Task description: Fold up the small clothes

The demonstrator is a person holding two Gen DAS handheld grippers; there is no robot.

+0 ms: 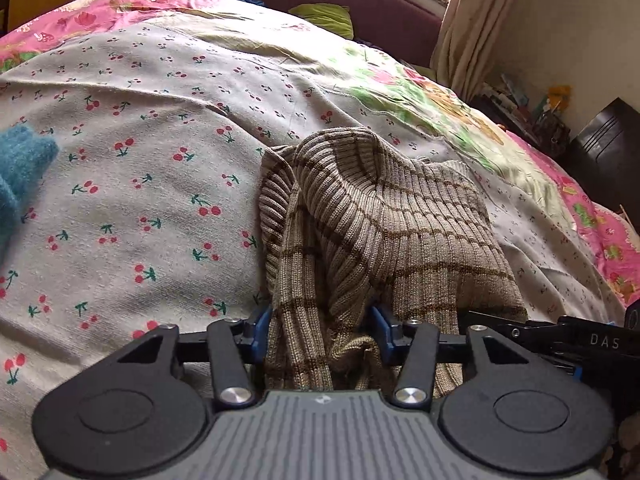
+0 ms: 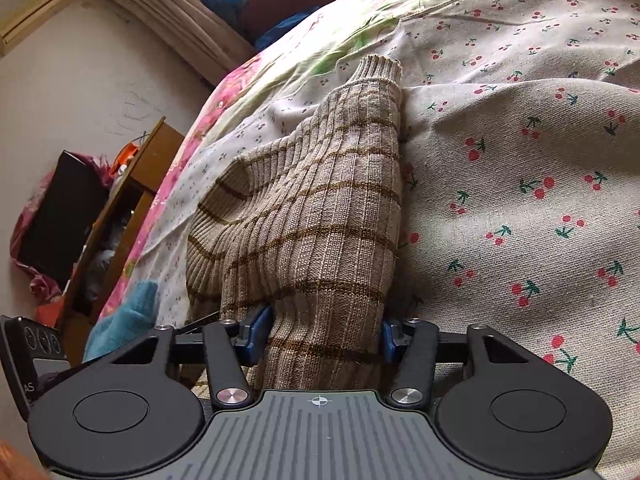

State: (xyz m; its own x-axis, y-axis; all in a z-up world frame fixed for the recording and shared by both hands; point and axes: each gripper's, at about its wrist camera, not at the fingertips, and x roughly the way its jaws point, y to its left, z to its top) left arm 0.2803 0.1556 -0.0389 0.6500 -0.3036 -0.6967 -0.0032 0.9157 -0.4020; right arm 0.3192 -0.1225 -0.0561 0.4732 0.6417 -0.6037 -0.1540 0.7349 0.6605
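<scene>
Both left claw (image 1: 320, 334) and right claw (image 2: 320, 334) clamped on striped sweater (image 1: 384, 216), sleeve lengthwise toward bed's (image 1: 140, 200) far edge.

Bunched striped beige knit (image 1: 384, 216) on bedsheet (image 1: 140, 184)

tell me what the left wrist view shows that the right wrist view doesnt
Only the left wrist view shows the sweater's bunched folds and the right gripper entering at the right edge. Only the right wrist view shows a ribbed cuff and a wooden cabinet. Both show the striped beige sweater caught between blue pads, the cherry-print sheet and a blue fuzzy garment. The left gripper grips it too.
</scene>
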